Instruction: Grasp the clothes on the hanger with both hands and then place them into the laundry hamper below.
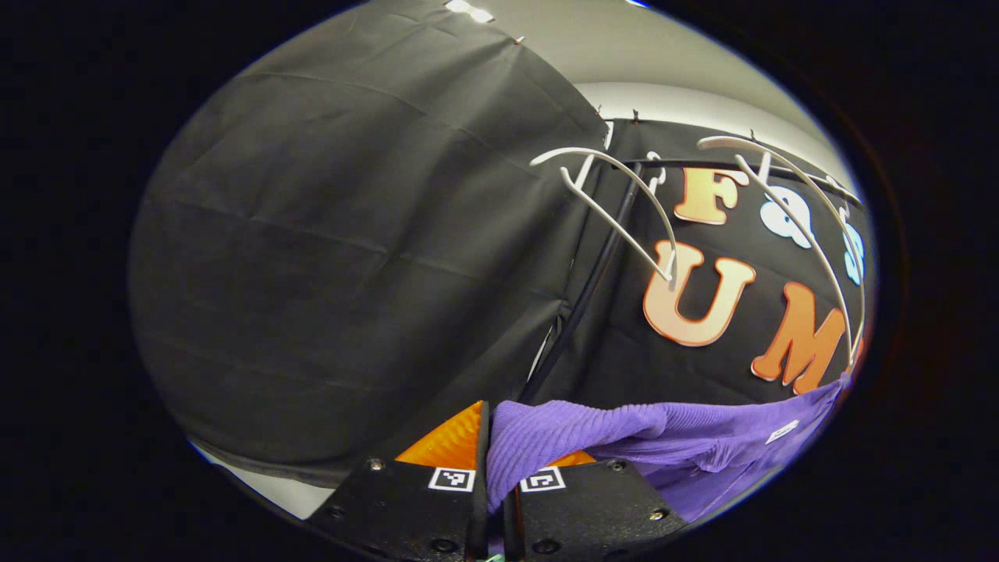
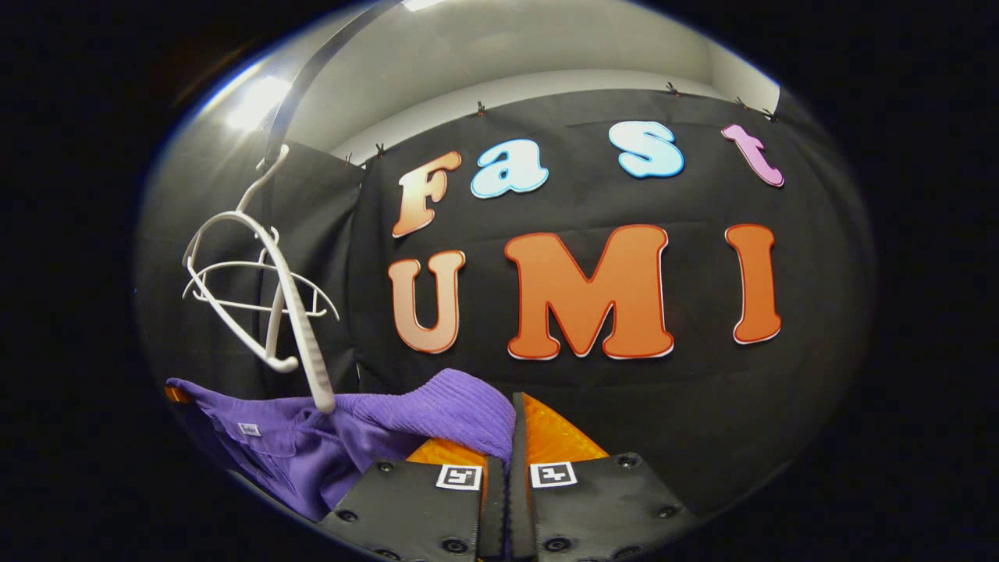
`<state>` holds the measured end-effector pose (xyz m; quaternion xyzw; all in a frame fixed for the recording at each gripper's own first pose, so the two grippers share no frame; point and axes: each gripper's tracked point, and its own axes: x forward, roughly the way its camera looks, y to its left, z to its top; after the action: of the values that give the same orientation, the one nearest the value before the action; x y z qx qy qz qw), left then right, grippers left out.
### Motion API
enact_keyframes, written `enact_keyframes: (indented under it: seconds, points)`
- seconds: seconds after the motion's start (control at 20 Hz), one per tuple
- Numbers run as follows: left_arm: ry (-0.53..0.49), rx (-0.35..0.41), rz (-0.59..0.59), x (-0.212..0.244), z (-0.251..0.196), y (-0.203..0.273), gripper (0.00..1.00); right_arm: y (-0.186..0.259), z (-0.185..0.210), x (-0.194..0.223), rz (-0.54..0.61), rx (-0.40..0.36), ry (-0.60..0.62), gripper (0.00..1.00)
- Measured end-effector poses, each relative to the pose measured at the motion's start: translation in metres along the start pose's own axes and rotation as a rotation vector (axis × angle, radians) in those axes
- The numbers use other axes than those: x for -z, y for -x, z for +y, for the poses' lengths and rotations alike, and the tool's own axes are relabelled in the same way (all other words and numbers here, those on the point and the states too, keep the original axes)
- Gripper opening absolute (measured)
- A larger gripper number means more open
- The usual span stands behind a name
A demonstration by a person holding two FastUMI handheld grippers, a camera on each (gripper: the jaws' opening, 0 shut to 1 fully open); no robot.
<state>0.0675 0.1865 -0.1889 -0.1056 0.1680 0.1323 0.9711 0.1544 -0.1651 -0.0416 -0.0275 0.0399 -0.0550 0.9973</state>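
Your left gripper (image 1: 494, 468) has its fingers clenched on a bunched fold of the purple garment (image 1: 671, 441); in the left gripper view the ribbed knit squeezes up between them and spreads off to the right, toward the far shoulder. That grip sits at one end of the cloth, so the stretch between your two hands hangs as a shallow sling rather than a heap.

Above the garment the white hangers (image 1: 616, 203) curve bare against the black cloth wall (image 1: 328, 234), which suggests the cloth is off the hanger arms, or nearly so.

In the right gripper view the hangers (image 2: 269, 281) dangle from a dark rail (image 2: 328, 58) at upper left. The lowest tip of one reaches down to the fabric's edge; whether it touches the cloth or merely passes in front of it, you cannot tell from here, so it is a likely snag point when you lower.

The garment (image 2: 312, 445) runs rightward from there into your right gripper (image 2: 506, 457), whose fingers are likewise pinched shut on a ribbed fold, mirroring the other hand.

With both ends held, the grasp looks complete. The hamper lies somewhere beneath both cameras, so the descent into it remains ahead.
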Motion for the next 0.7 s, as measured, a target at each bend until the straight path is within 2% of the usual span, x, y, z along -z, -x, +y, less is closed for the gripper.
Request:
enact_keyframes:
  seconds: [0.2, 0.25, 0.35, 0.5, 0.7]
  points:
    - [-0.097, 0.031, 0.012, -0.007, -0.018, 0.017, 0.1, 0.02, -0.003, 0.032, 0.047, 0.005, 0.036, 0.1]
    - [-0.094, 0.026, 0.034, -0.007, -0.024, 0.015, 0.1, 0.024, 0.002, 0.033, 0.049, -0.006, 0.049, 0.1]
    - [-0.083, 0.069, 0.065, -0.004, -0.055, 0.015, 0.1, 0.035, 0.012, 0.03, 0.044, -0.041, 0.042, 0.1]
    - [-0.083, 0.204, 0.104, 0.011, -0.118, 0.029, 0.1, 0.049, 0.049, 0.027, 0.04, -0.129, 0.016, 0.09]
    - [-0.083, 0.381, 0.255, 0.07, -0.2, 0.047, 0.1, 0.066, 0.093, 0.062, 0.112, -0.237, 0.018, 0.1]
